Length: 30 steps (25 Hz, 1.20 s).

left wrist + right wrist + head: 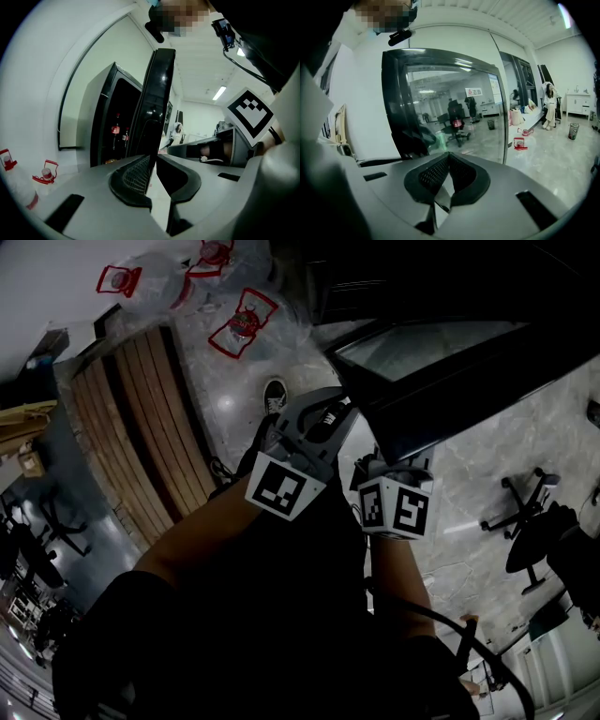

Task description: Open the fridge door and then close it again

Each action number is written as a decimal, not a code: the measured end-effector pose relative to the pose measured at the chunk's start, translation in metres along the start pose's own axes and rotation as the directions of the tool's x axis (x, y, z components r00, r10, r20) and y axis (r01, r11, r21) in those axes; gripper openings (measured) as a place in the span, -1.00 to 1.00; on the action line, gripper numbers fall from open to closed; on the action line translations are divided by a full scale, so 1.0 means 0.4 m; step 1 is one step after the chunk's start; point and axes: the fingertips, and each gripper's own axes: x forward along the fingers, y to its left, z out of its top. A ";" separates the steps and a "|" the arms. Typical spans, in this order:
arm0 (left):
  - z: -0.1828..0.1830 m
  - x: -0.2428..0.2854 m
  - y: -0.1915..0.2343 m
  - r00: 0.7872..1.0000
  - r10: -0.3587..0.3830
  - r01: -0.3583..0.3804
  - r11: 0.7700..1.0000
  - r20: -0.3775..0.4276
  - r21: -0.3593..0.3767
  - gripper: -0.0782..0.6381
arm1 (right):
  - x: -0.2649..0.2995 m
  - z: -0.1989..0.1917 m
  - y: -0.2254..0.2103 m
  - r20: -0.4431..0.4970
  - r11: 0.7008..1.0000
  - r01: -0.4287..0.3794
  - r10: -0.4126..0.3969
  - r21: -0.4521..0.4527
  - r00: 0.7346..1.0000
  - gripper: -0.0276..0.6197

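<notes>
The black fridge stands open, with drink bottles on its shelves. Its glass door is swung out and appears edge-on in the left gripper view. My left gripper is shut, its tips right under that door edge; whether they touch it I cannot tell. In the head view the left gripper sits beside the door. My right gripper is shut on nothing and faces the door's glass pane from close by. In the head view the right gripper is under the door's corner.
Large water bottles with red handles lie on the floor by the wall, near a slatted wooden bench. An office chair stands at the right. A seated person and a bin are far off.
</notes>
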 end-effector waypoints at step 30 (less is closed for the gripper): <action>-0.008 -0.002 0.009 1.000 0.027 -0.028 0.998 -0.016 -0.060 -0.64 | -0.010 -0.001 -0.009 0.010 1.000 -0.004 0.003 0.014 1.000 -0.87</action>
